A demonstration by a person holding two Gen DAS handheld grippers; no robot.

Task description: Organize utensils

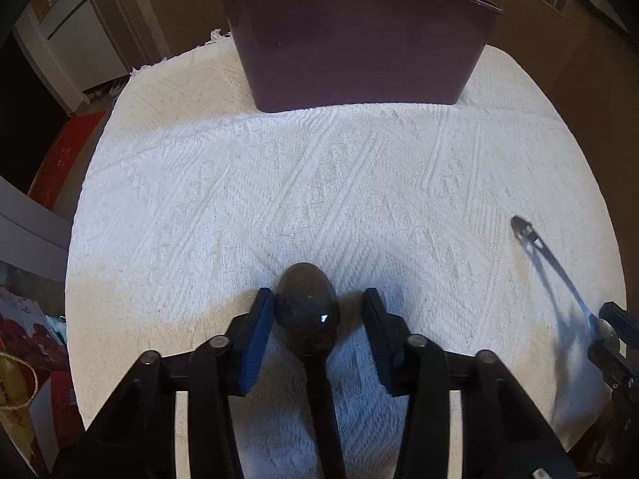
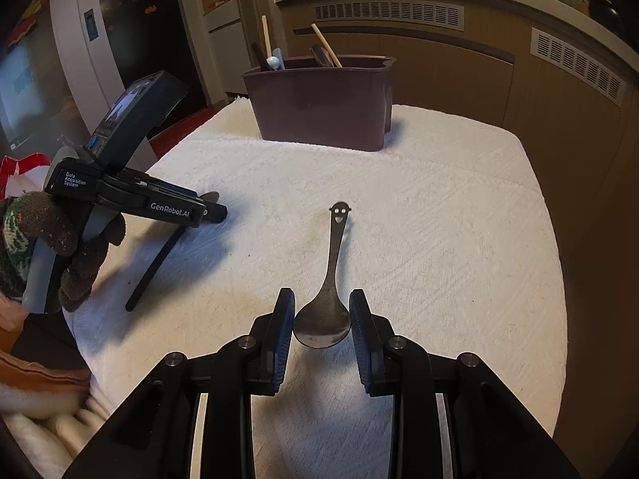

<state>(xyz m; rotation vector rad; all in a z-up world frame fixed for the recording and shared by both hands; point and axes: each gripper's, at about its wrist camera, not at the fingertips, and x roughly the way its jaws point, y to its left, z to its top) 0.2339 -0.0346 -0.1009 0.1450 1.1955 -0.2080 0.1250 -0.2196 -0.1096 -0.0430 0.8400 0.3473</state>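
A black spoon (image 1: 309, 313) lies on the white cloth, its bowl between the fingers of my left gripper (image 1: 319, 307), which is open around it; the left finger touches the bowl, the right finger stands apart. The spoon's handle shows in the right wrist view (image 2: 155, 263). A metal spoon with a smiley-face handle (image 2: 329, 279) lies with its bowl between the fingers of my right gripper (image 2: 322, 319); the jaws stand close around the bowl, open. It also shows in the left wrist view (image 1: 559, 267). A purple utensil caddy (image 1: 359, 40) stands at the far edge.
The caddy (image 2: 323, 103) holds several utensils, among them wooden sticks (image 2: 325, 46). The white textured cloth (image 1: 359, 183) covers the table. A wooden radiator cabinet (image 2: 519, 80) runs behind and to the right. Bags and boxes (image 1: 24, 339) sit below the table's left edge.
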